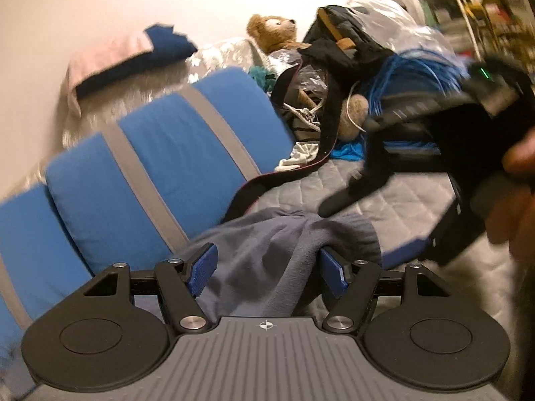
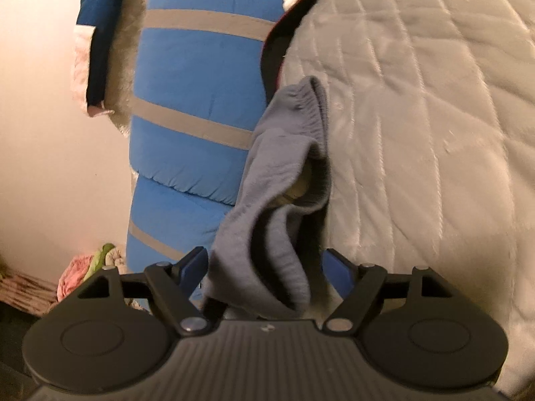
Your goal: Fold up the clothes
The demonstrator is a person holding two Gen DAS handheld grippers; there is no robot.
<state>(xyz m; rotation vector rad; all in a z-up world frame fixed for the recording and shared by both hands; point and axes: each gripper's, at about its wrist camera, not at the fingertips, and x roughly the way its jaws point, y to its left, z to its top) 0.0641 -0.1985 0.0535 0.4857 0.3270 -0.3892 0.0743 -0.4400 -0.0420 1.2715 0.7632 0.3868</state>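
A grey-blue knit garment (image 1: 277, 254) lies crumpled on the quilted grey bed cover (image 1: 404, 200). My left gripper (image 1: 267, 267) is wide open, its blue pads on either side of the garment's near end, with cloth bunched between them. In the right wrist view the same grey-blue garment (image 2: 284, 180) runs away from my right gripper (image 2: 264, 270), which is open with cloth between its fingers. The other gripper's black body and the hand holding it show blurred at the right of the left wrist view (image 1: 485, 127).
A blue cushion with grey stripes (image 1: 150, 167) lies along the wall side of the bed. Behind it are a teddy bear (image 1: 274, 33), black bags (image 1: 337, 43), blue cable coils (image 1: 414, 77), a dark strap (image 1: 284, 173) and a folded navy and pink item (image 1: 133, 56).
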